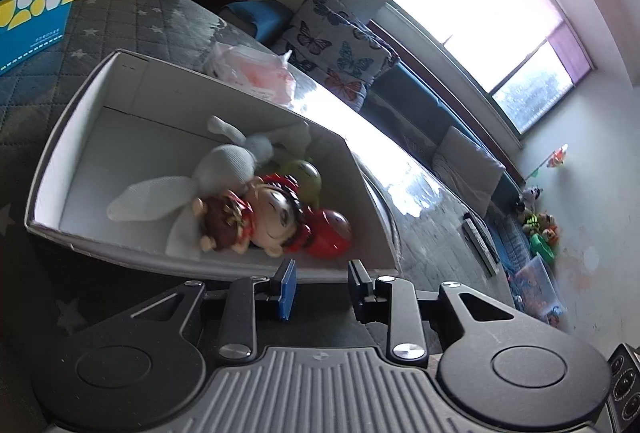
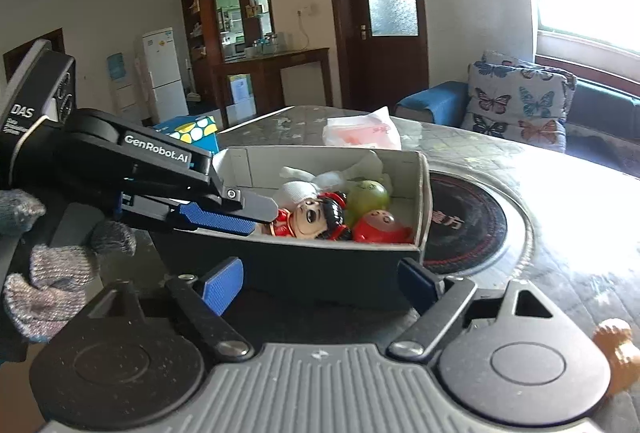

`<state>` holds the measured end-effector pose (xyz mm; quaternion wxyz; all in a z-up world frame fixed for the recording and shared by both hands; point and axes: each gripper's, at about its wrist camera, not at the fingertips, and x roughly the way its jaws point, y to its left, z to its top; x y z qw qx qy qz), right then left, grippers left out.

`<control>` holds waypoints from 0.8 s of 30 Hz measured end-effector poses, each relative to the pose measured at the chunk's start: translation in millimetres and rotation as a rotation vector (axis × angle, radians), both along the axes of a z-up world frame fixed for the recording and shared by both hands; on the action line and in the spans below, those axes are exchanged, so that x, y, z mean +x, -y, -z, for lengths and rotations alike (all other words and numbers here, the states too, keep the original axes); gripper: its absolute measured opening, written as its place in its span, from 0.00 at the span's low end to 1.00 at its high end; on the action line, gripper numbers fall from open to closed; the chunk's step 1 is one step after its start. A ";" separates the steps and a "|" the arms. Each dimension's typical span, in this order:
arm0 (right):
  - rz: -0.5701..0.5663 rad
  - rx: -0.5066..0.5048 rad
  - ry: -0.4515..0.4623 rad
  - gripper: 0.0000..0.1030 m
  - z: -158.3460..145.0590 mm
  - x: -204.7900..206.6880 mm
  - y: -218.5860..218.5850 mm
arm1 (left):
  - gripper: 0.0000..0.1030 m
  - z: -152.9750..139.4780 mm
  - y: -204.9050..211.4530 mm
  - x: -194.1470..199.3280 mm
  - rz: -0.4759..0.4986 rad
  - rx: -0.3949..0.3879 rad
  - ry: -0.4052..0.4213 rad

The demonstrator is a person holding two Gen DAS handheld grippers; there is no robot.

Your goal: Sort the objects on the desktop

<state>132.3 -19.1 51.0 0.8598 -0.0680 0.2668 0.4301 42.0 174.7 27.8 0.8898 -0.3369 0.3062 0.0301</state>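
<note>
Already boxed point(image 2: 422, 201): toys point(image 2: 320, 217).

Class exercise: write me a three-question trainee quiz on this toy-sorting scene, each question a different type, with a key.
1. True or false: the grey box holds a doll in red.
2. What lies beyond the box: A a plastic bag, B a kettle, C a shoe?
3. Fill in: the right gripper holds ____.

Key: 1 true. 2 A. 3 nothing; its jaws stand open before the box wall.
</note>
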 end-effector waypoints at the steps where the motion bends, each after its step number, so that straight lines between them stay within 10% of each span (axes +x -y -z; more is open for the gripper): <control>1: 0.007 -0.001 0.000 0.84 0.7 -2.0 2.9 | 0.30 -0.6 4.8 -1.7 0.009 0.003 0.003; 24: 0.206 -0.013 -0.047 0.86 26.5 -15.0 68.5 | 0.30 28.4 91.6 14.7 0.215 0.026 -0.081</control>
